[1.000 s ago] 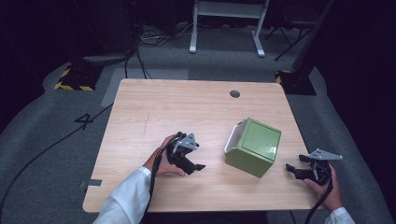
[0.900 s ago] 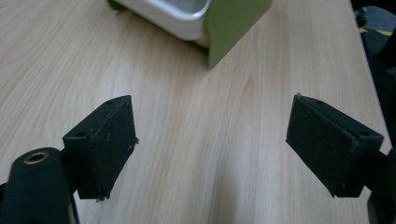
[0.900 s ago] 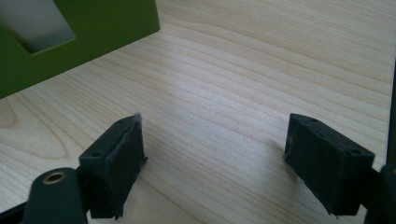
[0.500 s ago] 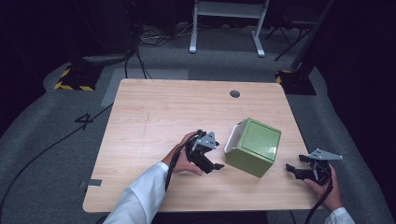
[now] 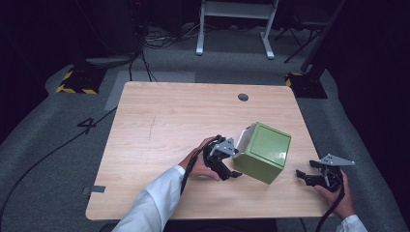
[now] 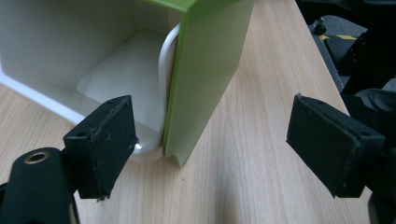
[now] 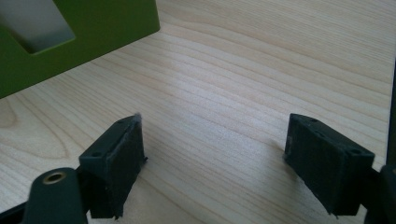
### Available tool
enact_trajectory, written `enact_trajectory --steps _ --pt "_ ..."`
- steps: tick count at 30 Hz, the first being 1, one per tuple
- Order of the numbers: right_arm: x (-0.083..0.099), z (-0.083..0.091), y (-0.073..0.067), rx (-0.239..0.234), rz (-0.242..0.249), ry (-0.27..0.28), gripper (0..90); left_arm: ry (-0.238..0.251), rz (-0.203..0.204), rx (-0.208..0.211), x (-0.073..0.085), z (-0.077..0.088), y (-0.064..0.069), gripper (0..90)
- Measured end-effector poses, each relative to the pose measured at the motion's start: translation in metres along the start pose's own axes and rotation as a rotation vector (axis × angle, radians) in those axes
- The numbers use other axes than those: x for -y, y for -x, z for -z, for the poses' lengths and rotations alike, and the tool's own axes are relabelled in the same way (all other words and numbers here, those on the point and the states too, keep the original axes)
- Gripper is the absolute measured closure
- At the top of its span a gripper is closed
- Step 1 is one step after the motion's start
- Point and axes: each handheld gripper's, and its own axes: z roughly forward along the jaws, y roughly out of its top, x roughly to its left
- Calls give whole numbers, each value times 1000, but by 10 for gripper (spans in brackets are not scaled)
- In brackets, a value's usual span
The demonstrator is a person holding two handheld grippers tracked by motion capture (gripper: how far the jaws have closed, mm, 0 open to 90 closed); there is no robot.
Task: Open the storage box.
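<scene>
Wooden table point(image 5: 159, 121), green box point(image 5: 265, 150) just ahead of the wide-spread left gripper point(image 5: 230, 164), one wall between its jaws.

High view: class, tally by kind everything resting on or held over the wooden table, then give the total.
Green box with white inside: 1
Black two-jaw grippers: 2, left gripper and right gripper
Total: 3

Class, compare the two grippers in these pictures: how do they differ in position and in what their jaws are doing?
The left gripper is at the green box, its jaws straddling the box's green wall beside the white inside; the right gripper sits apart near the table edge with only bare wood between its jaws. Both are open and hand-held.
</scene>
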Motion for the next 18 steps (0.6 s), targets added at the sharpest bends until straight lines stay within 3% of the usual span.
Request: enact_trajectory --steps 7,11,12,13,16,18 --pt "0 0 0 0 0 0 199 -18 -4 31 -2 -13 -5 159" --pt "0 0 0 0 0 0 199 -34 10 52 -1 -16 -10 179" --pt "0 0 0 0 0 0 199 -14 34 79 0 -17 -14 175" --pt "0 0 0 0 0 0 199 -14 34 79 0 -17 -14 174" --pt "0 0 0 0 0 0 199 -49 -5 99 -1 -22 -13 174" --pt "0 0 0 0 0 0 199 -60 -10 91 -1 -23 -12 178"
